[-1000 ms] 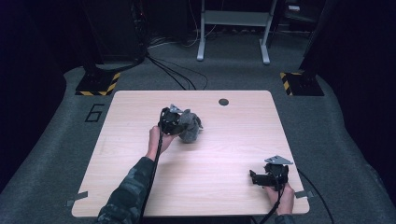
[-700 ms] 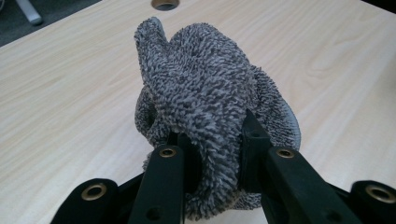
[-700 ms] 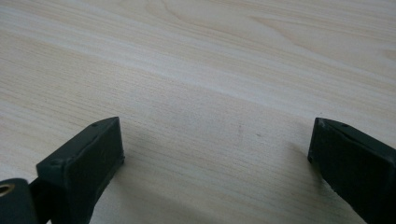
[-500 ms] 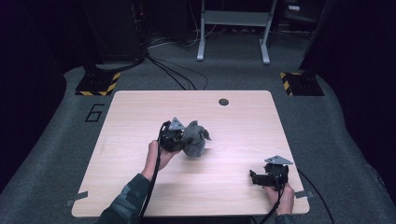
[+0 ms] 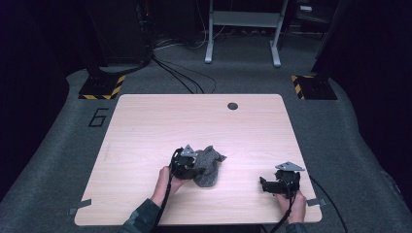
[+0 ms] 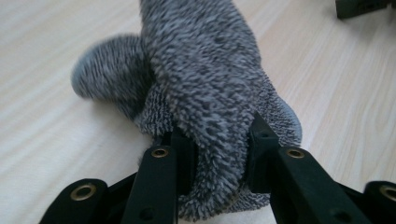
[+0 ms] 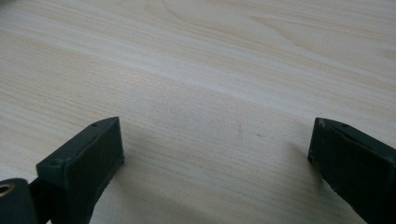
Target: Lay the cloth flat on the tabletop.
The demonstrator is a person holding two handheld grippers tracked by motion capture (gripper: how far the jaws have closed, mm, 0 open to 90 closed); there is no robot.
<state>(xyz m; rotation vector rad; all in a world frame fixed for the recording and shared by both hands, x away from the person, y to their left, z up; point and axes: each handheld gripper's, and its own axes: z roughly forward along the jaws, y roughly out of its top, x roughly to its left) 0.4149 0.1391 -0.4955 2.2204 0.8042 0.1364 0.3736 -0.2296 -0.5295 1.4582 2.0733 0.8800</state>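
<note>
Wooden table (image 5: pixel 145 121), 2 grippers, 1 grey sock (image 5: pixel 209 166).
Left gripper (image 6: pixel 215 154) clamps the sock between its jaws, long axis running ahead; right gripper (image 7: pixel 215 154) gapes wide, empty, well apart.

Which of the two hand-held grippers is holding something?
The left hand-held gripper: its jaws clamp the grey sock. The right hand-held gripper is open over the bare table.

Grey carpet (image 5: pixel 53 145), dark room
</note>
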